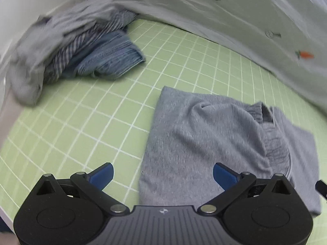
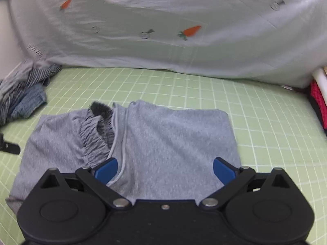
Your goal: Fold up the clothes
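Grey shorts [image 2: 163, 138] folded, beneath right hand-held gripper [image 2: 165, 170]

Clothes pile [image 1: 67, 51] — motion-blurred in the left wrist view, individual garments indistinct; cut off by the left edge in the right wrist view. Red item [image 2: 317, 100] — cropped at the right edge, identity undeterminable. Grey garment's [image 2: 143, 143] near hem hidden behind the right gripper [image 2: 165, 168]

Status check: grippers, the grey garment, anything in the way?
Left gripper open, empty. Right gripper open, empty, over the grey garment, which lies partly folded on the green grid mat. Clothes pile off to the side, apart.
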Motion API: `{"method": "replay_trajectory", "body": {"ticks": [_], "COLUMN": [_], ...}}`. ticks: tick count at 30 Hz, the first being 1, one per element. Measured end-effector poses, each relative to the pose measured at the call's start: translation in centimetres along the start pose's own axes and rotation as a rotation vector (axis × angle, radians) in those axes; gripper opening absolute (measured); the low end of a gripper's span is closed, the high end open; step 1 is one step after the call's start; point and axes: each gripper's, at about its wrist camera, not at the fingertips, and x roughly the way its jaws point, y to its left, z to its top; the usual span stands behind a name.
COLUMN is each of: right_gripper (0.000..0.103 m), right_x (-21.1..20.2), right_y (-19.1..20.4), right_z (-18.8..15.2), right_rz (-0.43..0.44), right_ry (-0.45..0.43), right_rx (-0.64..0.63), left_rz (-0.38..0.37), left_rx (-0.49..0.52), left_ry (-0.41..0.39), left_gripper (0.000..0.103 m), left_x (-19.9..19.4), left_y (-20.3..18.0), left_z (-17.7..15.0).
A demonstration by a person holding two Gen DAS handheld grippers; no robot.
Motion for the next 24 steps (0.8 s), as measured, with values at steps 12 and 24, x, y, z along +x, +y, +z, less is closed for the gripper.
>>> {"method": "replay_trajectory", "body": {"ticks": [12,24], "right_gripper": [0.101,0.101], "right_x": [4.9,6.6], "right_y": [-1.1,-1.8], "right_z": [1.6,0.7], "right_rz": [-0.045,-0.054], "right_ry": [0.098,0.167], "right_rx": [0.054,0.074], "left_rz": [0.050,-0.022], "left_rx": [0.019,0.123], "left_ry": [0.103,0.118], "left_gripper": [0.101,0.015], "left_x": [5.9,6.5], "left_y": [0.2,-2.4], "left_z": [1.5,1.3]}}
